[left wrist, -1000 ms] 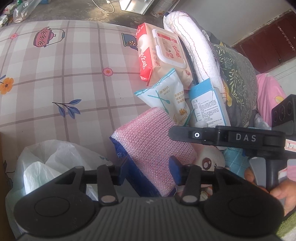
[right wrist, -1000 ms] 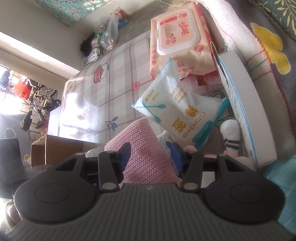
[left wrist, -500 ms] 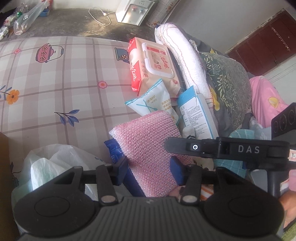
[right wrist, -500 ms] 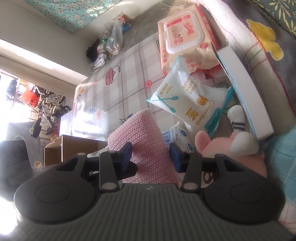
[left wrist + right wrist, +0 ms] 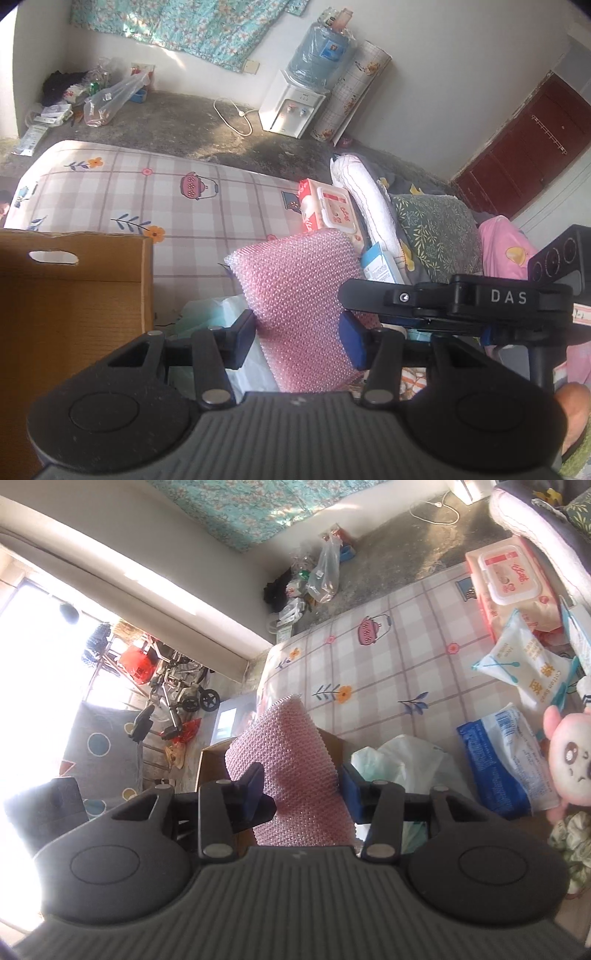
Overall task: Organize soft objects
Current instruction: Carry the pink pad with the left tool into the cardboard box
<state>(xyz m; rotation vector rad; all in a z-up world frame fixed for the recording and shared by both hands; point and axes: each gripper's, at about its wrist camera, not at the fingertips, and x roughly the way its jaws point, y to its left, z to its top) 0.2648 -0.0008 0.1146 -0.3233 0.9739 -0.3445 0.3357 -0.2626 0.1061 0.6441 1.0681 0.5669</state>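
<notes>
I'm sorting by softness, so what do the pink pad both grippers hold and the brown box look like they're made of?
Pink pad: looks like bubble wrap or a knobbly plastic mesh, going by its glossy raised dots; which one is unclear. Brown box: corrugated cardboard, matte, with a torn hand slot.

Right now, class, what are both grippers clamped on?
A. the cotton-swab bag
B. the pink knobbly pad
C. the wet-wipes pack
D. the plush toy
B: the pink knobbly pad sits pinched in the left gripper and in the right gripper, lifted off the bed.
</notes>
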